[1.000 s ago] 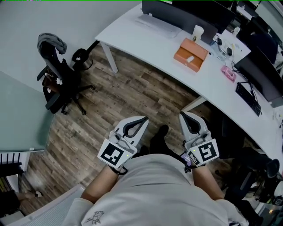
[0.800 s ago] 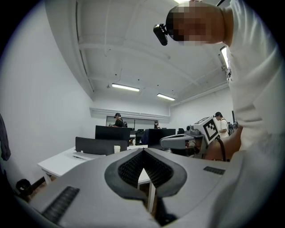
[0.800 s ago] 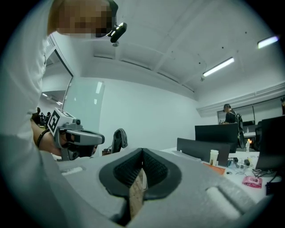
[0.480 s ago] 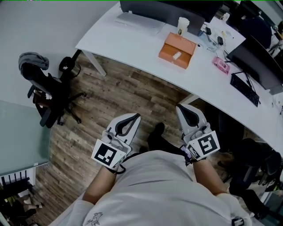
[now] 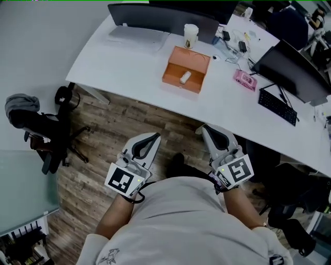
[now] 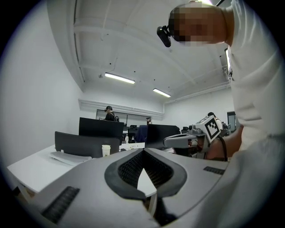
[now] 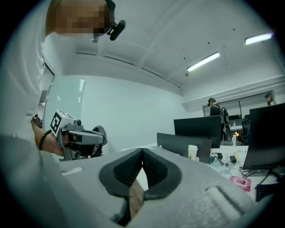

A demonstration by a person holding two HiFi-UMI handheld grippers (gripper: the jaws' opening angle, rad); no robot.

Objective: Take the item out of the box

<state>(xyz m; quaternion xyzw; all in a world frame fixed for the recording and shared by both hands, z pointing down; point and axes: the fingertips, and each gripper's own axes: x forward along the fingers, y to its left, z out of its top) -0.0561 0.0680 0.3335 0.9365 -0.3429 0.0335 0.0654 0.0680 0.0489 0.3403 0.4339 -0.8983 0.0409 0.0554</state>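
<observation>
An open orange box (image 5: 182,77) sits on the white table (image 5: 119,62), with a small white item (image 5: 185,78) lying inside it. Both grippers hang over the wooden floor, short of the table's near edge and pointing towards it. The left gripper (image 5: 155,136) is shut with nothing in it, its tips meeting in the left gripper view (image 6: 143,151). The right gripper (image 5: 203,129) is also shut and empty, its pads pressed together in the right gripper view (image 7: 142,149). The box is hidden behind the jaws in both gripper views.
A paper cup (image 5: 191,35) stands just behind the box, beside dark monitors (image 5: 170,15). A pink object (image 5: 244,79) and a black keyboard (image 5: 277,106) lie to the right. An office chair (image 5: 41,134) stands on the floor at the left.
The person has walked towards the table, so the box and table edge come nearer and lower in the head view. Both grippers stay shut and side by side.
</observation>
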